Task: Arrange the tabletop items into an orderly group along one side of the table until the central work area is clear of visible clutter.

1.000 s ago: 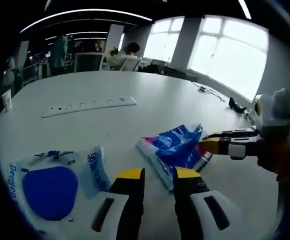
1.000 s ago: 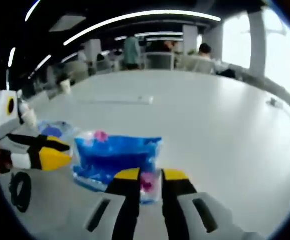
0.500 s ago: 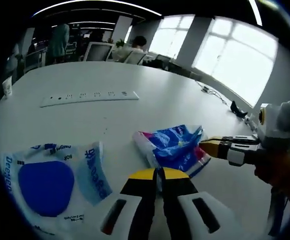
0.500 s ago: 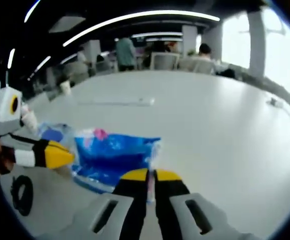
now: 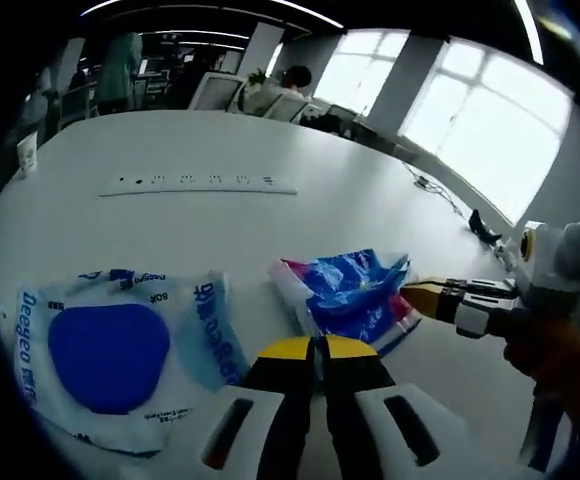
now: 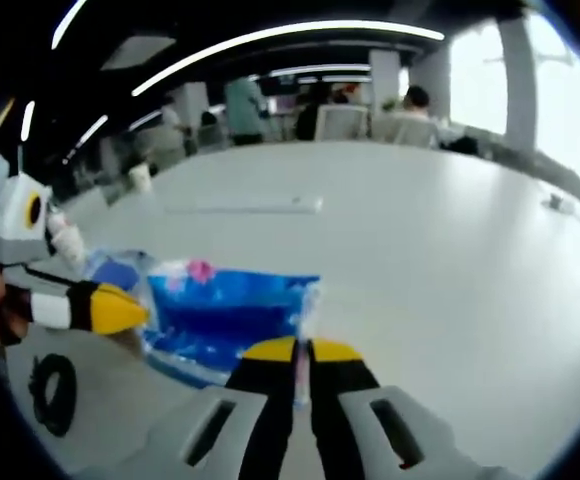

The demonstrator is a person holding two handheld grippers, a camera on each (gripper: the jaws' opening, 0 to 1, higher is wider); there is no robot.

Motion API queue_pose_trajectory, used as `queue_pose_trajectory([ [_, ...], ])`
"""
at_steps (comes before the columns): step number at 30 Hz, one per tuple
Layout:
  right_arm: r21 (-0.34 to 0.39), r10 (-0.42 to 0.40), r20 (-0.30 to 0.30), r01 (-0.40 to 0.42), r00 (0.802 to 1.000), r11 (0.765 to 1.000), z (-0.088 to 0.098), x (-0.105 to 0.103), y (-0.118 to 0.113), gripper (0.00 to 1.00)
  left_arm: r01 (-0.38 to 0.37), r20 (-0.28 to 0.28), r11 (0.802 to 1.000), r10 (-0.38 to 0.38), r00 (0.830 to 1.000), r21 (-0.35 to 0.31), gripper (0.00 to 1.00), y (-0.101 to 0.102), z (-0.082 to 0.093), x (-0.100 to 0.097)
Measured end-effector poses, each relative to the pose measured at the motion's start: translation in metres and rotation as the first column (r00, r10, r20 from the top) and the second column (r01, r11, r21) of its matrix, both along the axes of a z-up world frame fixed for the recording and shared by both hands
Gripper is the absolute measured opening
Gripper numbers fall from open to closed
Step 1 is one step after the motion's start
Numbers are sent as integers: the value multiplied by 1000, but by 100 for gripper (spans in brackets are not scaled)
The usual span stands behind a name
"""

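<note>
A crumpled blue packet (image 5: 355, 290) with pink print lies on the white table (image 5: 270, 220). My left gripper (image 5: 311, 348) is shut on its near corner. My right gripper (image 5: 422, 295) comes in from the right, its yellow tips pinched on the packet's far edge. In the right gripper view the same blue packet (image 6: 225, 315) lies just ahead of my right gripper (image 6: 302, 350), with a strip of its film caught between the closed jaws. My left gripper (image 6: 142, 311) touches the packet's left end there. A flat white-and-blue pouch (image 5: 110, 355) lies left of the packet.
A white power strip (image 5: 200, 183) lies farther across the table, and a paper cup (image 5: 27, 155) stands near the left edge. Black cables (image 5: 480, 225) lie by the window side. Chairs and people sit beyond the far edge. A hand (image 5: 560, 355) holds the right gripper.
Both grippers were open around the blue packet one second ago; each has closed on an edge of it. The views have shifted slightly.
</note>
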State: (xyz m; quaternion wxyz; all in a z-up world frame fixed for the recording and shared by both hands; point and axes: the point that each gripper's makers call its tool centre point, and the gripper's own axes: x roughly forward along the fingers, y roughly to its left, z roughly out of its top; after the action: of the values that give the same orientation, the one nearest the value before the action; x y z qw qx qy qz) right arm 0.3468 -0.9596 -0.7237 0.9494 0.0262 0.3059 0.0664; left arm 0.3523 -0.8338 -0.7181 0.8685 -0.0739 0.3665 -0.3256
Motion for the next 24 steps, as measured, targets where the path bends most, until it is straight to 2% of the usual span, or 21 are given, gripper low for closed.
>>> queue_pose_trajectory([
  [11,-23,36,-16,-36,999,999,-7,0,4,1,-8,6,1000,8,1000,13,2,2,-4,0],
  [14,-27,33,-24,-34,999,999,-7,-2,3,2,9,23,1000,-9,1000,19,3,0,-3,0],
  [16,-13,17,-29,-17,999,1000,-7,-2,3,5,24,59,1000,-25,998,17,5,-3,2,1],
  [21,-7,6,-46,-7,999,1000,-9,-5,2,11,36,82,999,-39,996,34,13,-2,6,1],
  [24,7,0,-36,0,999,1000,-6,-5,4,17,34,101,999,-36,994,16,17,0,12,2],
])
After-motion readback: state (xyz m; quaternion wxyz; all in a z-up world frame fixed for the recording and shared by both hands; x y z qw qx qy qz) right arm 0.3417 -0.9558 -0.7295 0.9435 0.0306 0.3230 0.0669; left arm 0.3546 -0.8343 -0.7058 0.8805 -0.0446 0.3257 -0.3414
